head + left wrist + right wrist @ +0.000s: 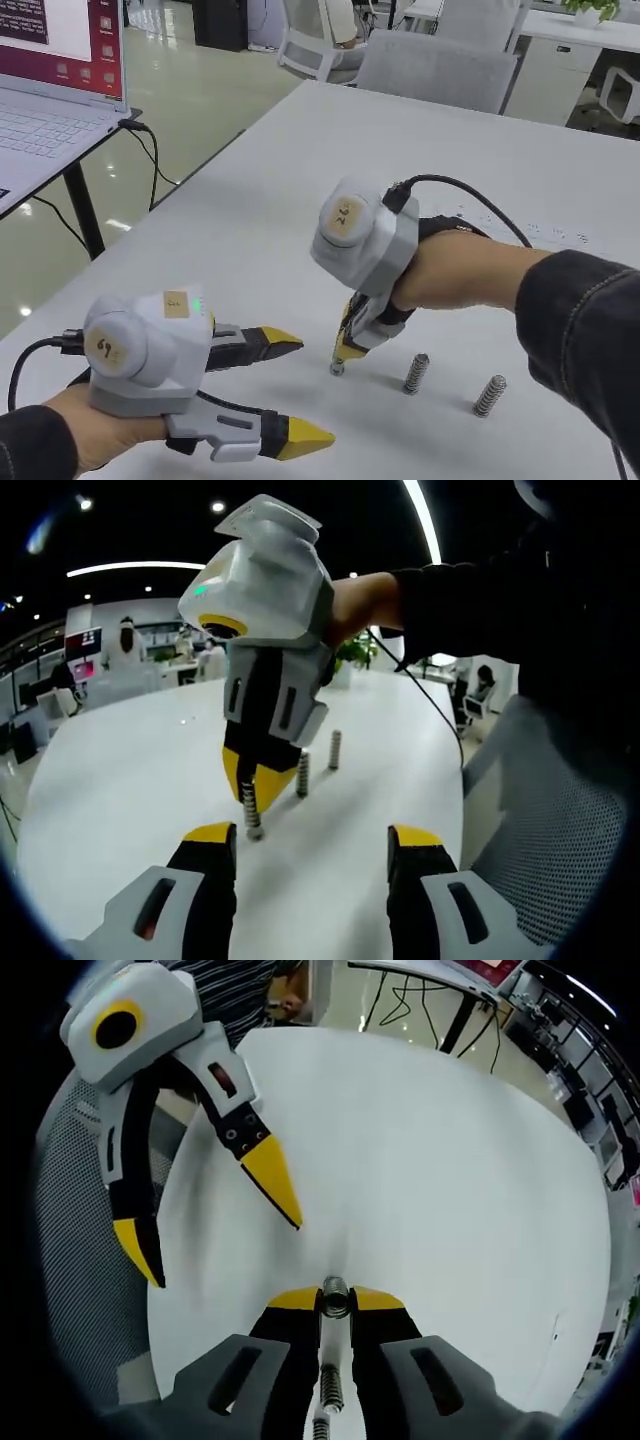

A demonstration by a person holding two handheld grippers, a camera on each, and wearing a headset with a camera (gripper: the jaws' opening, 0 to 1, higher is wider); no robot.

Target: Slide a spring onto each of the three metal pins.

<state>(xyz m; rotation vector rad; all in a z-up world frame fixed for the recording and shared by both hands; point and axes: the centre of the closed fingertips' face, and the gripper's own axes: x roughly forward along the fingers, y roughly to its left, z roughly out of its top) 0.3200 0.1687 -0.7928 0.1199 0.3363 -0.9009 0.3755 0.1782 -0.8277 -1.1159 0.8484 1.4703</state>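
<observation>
right hand-held gripper [347, 345] pinches a spring [250, 808] upright on the worktop [500, 170]; second spring [416, 373] and third spring [489, 395] stand right of it, left hand-held gripper [308, 390] spread wide left of it.

69 on left claw [315, 390]; 26, right claw [342, 355].

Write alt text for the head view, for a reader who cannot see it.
The right gripper points down at a white table, jaws shut on a spring whose lower end is at the tabletop. A second spring and a third spring stand upright further right in the picture. The left gripper sits at lower left, jaws open.
</observation>
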